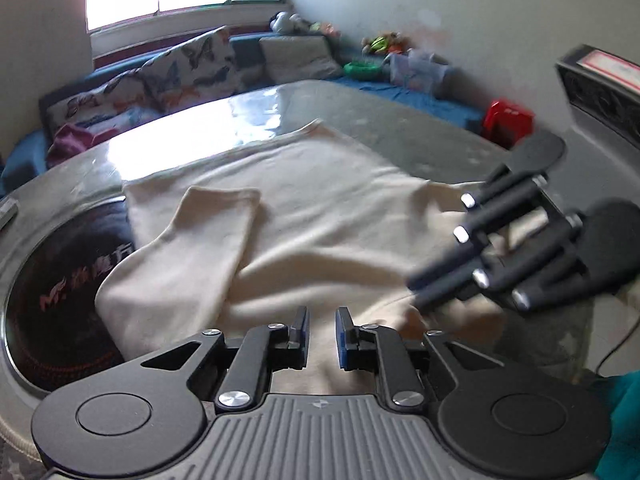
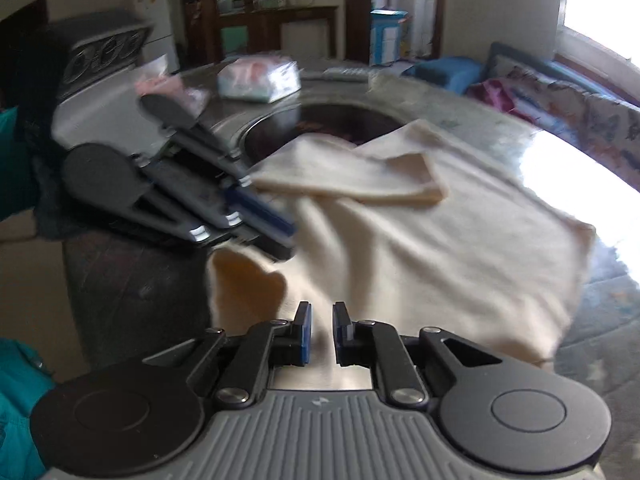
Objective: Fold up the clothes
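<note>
We are gripping the near edge of the cream shirt (image 1: 304, 200), spread on the table (image 1: 400, 128); left tongs (image 1: 321, 336) and right tongs (image 2: 321, 332) nearly pressed together. We are lifting both evenly, keeping the fold square.

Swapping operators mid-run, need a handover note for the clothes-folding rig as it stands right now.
Left gripper: fingers nearly together at the near edge of the cream garment; whether it pinches cloth is unclear.
Right gripper: the same, grip unclear.
Garment: spread on the table, partly over a dark round inset.
Done: one sleeve folded onto the body.
Left: probably the other side, then folding the body.
</note>
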The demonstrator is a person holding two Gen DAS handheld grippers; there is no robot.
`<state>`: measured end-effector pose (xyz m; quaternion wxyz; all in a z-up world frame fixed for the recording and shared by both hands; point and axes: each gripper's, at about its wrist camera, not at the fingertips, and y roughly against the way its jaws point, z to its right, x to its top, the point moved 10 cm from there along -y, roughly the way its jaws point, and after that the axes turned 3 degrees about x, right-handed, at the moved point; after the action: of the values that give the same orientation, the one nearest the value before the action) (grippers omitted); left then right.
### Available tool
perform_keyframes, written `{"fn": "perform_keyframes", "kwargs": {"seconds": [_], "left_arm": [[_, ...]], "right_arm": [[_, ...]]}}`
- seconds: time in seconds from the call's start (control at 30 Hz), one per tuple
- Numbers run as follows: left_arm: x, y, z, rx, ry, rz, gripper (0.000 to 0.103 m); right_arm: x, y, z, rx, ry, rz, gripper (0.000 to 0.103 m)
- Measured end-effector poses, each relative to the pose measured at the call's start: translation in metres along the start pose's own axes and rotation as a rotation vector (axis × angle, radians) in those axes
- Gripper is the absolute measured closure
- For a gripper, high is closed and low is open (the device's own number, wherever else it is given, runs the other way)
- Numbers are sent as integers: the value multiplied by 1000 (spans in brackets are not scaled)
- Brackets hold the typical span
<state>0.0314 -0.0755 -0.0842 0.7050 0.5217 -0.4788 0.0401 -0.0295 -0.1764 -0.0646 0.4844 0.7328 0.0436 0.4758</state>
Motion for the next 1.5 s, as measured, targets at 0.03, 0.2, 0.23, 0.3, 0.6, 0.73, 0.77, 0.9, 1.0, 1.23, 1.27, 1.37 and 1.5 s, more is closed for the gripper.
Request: {"fn": "perform_keyframes", "kwargs": {"seconds": [0.03, 0.2, 0.23, 0.3, 0.6, 0.73, 0.77, 0.9, 1.0, 1.23, 1.27, 1.37, 1.5], "left_arm": [[6, -2, -6, 30, 10, 9, 87], [35, -24, -32, 161, 34, 35, 72], [40, -33, -34, 181, 30, 34, 69], [45, -51, -35, 199, 15, 20, 66], [59, -83, -38, 217, 14, 32, 94], [58, -49, -68, 230, 157, 106, 100], [59, -34, -78, 238, 198, 134, 100], [48, 41, -123, 307, 361, 249, 101], [25, 98, -154, 388, 464, 321, 101], [-69, 167, -208, 550, 639, 311, 101], [-82, 168, -211, 565, 650, 295, 101], [-107, 164, -215, 591, 677, 251, 101], [-108, 157, -214, 598, 672, 246, 101]], "right_arm": [[-3, -3, -4, 10, 21, -12, 92], [-4, -5, -11, 28, 51, -24, 92], [-4, -6, -11, 29, 51, -25, 92], [-4, -8, -11, 30, 49, -24, 92], [-4, -7, -9, 45, 26, -13, 92], [-4, -7, -10, 35, 34, -10, 92], [-4, -7, -10, 32, 33, -10, 92], [-4, -9, -11, 23, 41, -13, 92], [-3, -9, -12, 14, 48, -19, 91], [10, -3, -10, 3, 64, -20, 80], [15, -1, -9, 4, 60, -13, 80], [31, -1, -7, 2, 58, 13, 79], [47, -15, -9, 55, 23, 29, 79]]}}
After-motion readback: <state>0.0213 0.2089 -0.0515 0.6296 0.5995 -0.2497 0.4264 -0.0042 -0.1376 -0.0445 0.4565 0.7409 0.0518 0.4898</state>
